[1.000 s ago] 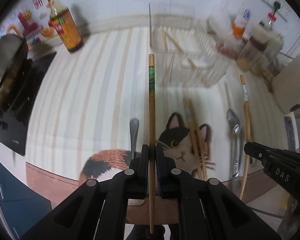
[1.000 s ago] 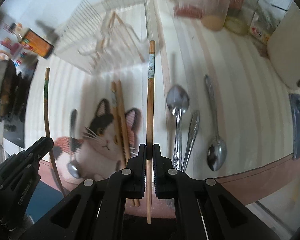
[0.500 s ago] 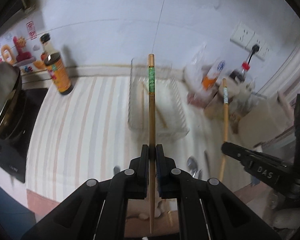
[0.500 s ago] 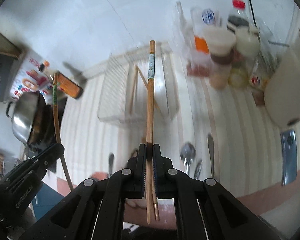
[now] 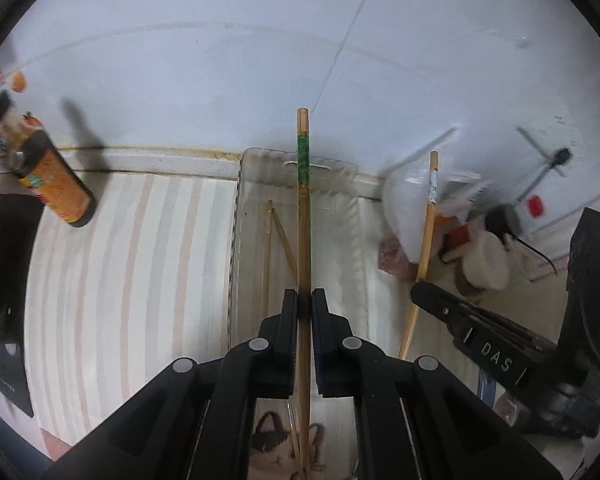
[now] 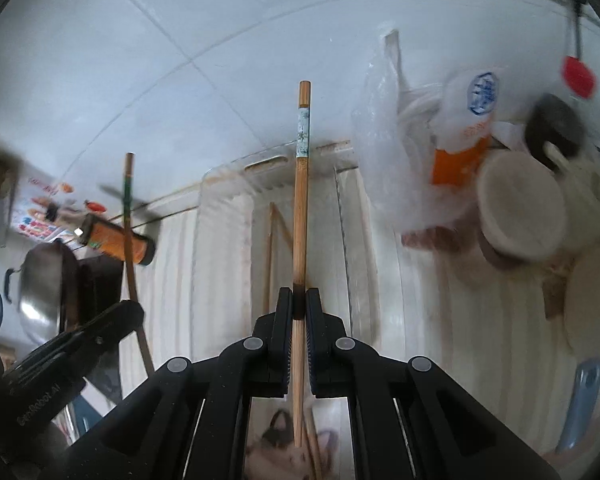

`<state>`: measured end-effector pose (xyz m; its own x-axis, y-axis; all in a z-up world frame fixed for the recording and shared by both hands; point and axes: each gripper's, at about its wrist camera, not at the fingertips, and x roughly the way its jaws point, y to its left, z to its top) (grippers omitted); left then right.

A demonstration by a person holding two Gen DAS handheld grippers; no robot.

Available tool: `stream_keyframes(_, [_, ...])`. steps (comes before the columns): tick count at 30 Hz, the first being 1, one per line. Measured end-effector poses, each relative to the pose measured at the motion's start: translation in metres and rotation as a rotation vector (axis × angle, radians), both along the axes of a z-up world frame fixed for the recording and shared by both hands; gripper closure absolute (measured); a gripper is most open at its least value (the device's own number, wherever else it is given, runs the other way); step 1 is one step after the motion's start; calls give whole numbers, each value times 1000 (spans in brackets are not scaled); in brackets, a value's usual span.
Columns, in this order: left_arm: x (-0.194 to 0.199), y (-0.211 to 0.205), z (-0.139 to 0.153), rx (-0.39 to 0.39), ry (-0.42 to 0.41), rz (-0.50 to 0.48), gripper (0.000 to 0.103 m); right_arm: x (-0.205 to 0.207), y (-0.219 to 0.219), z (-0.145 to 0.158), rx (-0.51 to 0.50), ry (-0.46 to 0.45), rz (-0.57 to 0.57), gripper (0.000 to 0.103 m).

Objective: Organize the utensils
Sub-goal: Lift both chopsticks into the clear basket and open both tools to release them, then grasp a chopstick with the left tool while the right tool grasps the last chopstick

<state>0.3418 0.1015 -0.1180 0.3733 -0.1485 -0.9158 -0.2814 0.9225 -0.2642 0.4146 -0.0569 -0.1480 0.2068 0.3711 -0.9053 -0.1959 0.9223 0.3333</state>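
Note:
My left gripper point(image 5: 304, 300) is shut on a wooden chopstick with a green band point(image 5: 303, 208), held above a clear plastic tray point(image 5: 236, 248) on the striped counter. Two chopsticks point(image 5: 276, 236) lie inside the tray. My right gripper point(image 6: 299, 300) is shut on a wooden chopstick with a white band point(image 6: 301, 184), over the same tray point(image 6: 228, 208). The right gripper point(image 5: 480, 336) and its chopstick point(image 5: 424, 256) show at the right of the left wrist view. The left gripper point(image 6: 72, 344) and its chopstick point(image 6: 128, 216) show at the left of the right wrist view.
A brown sauce bottle point(image 5: 54, 180) stands at the back left, beside a black stove point(image 5: 0, 280) and a steel pot point(image 6: 44, 288). Jars, a plastic bag and bottles point(image 6: 480, 168) crowd the back right. A cat-print mat point(image 5: 276, 452) lies below the grippers. The tiled wall is close behind.
Both grippers have lifted off the mat and moved forward over the tray, each still holding its chopstick. The spoons and the mat have dropped out of view.

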Motion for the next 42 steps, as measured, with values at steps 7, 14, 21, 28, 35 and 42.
stream_keyframes(7, [34, 11, -59, -18, 141, 0, 99, 30, 24, -54, -76, 78, 36, 97])
stream_keyframes(14, [28, 21, -55, -2, 136, 28, 94, 37, 24, -76, -93, 128, 58, 77])
stream_keyframes(21, [-10, 21, -16, 169, 25, 58, 43, 10, -5, -40, -117, 31, 12, 73])
stream_keyframes(28, [-74, 18, -3, 296, -57, 128, 0, -44, -34, -18, -157, -26, -40, 51])
stream_keyframes(35, [-141, 14, -44, 394, 38, 178, 0, -123, -43, -60, -133, 82, -3, 51])
stream_keyframes(42, [-195, 10, -114, 403, 219, 205, 0, -181, -16, -133, -142, 245, 100, 58])
